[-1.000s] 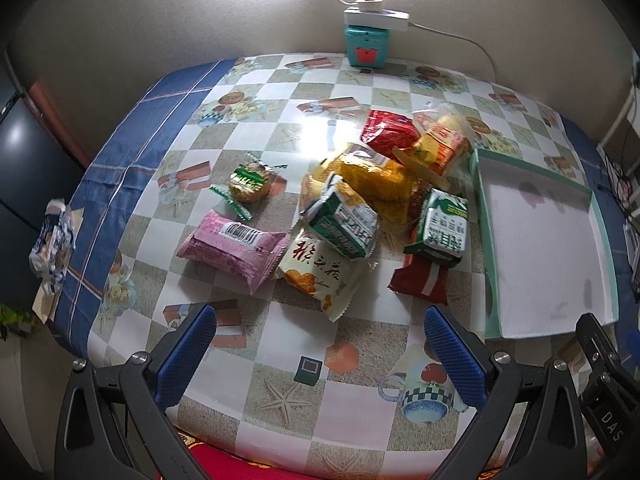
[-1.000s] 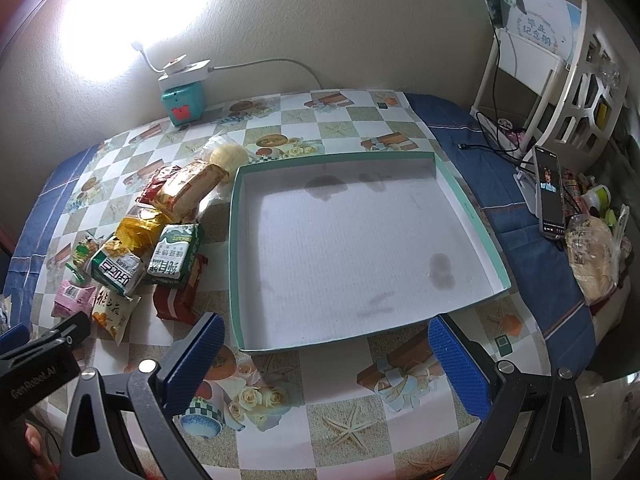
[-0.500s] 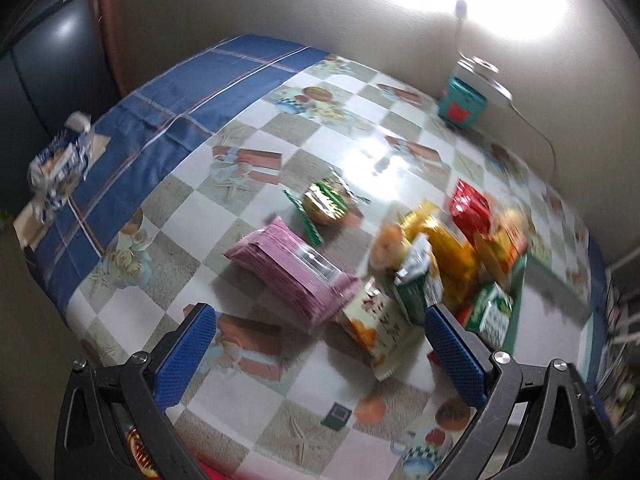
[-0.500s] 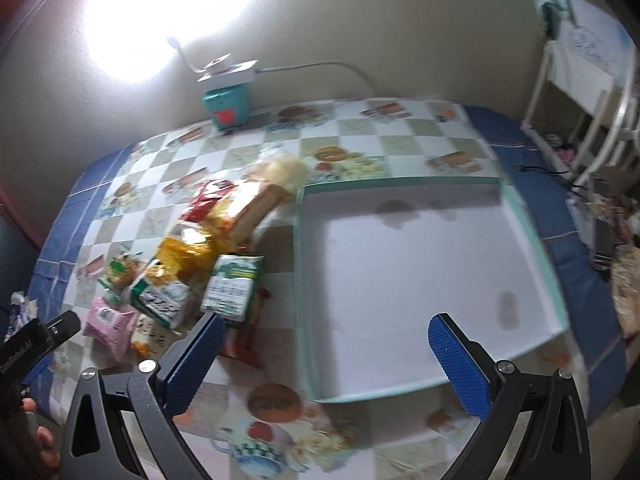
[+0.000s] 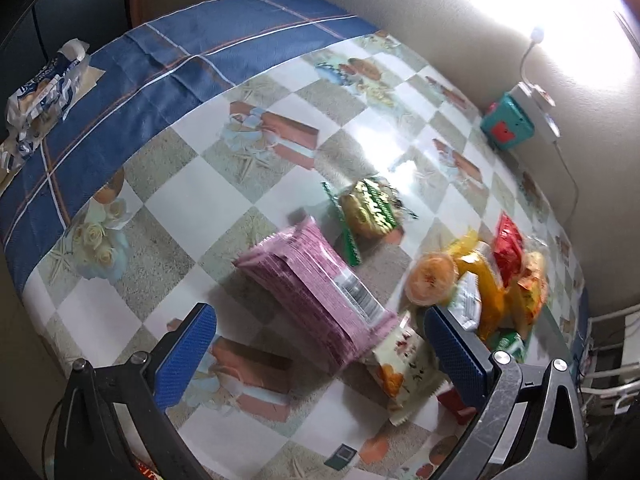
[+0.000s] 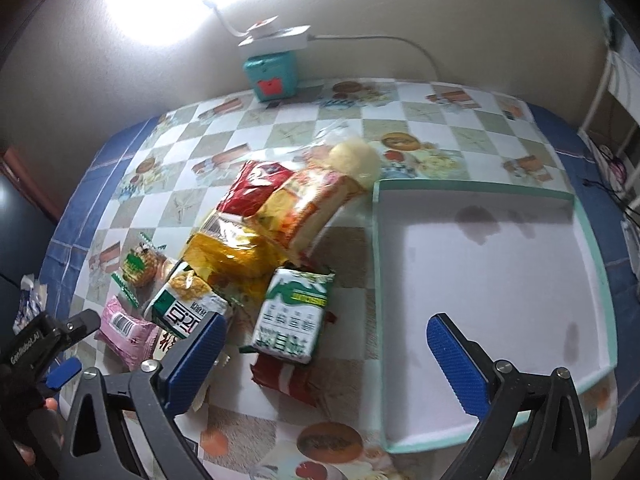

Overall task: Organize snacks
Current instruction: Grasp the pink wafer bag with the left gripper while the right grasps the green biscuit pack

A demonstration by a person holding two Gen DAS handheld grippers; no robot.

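Far left, on the blue border of the cloth (image 5: 224, 32), lies a crumpled blue-and-white wrapper (image 5: 44, 84), well apart from everything I care about. My left gripper (image 5: 316, 344) has its jaws wide apart, holding nothing, and the pink pack (image 5: 316, 292) sits right in the gap between them, ahead of the tips. Its long axis runs diagonally, from upper left down to lower right in my left view, so it lies skewed to the line between the two pads; I judge I'd need to twist the wrist so the pads close across the narrow width. The gripper is tilted, looking down at the table at a slant.

Just beyond the pink pack is the green-and-gold snack (image 5: 370, 208), and touching the pack's near end is the cream bag (image 5: 404, 372). Farther right the pile continues: the yellow bag (image 6: 232, 256), the red bag (image 6: 256, 184) and the green-and-white pack (image 6: 292, 312) lying on a dark red one (image 6: 288, 380).

My right gripper (image 6: 324, 360) is also spread wide and empty, hovering low between the pile and the tray (image 6: 592, 240), which has nothing in it yet. The left hand is clearly nearer the pink pack; the right is nearer the green-and-white pack and the tray.
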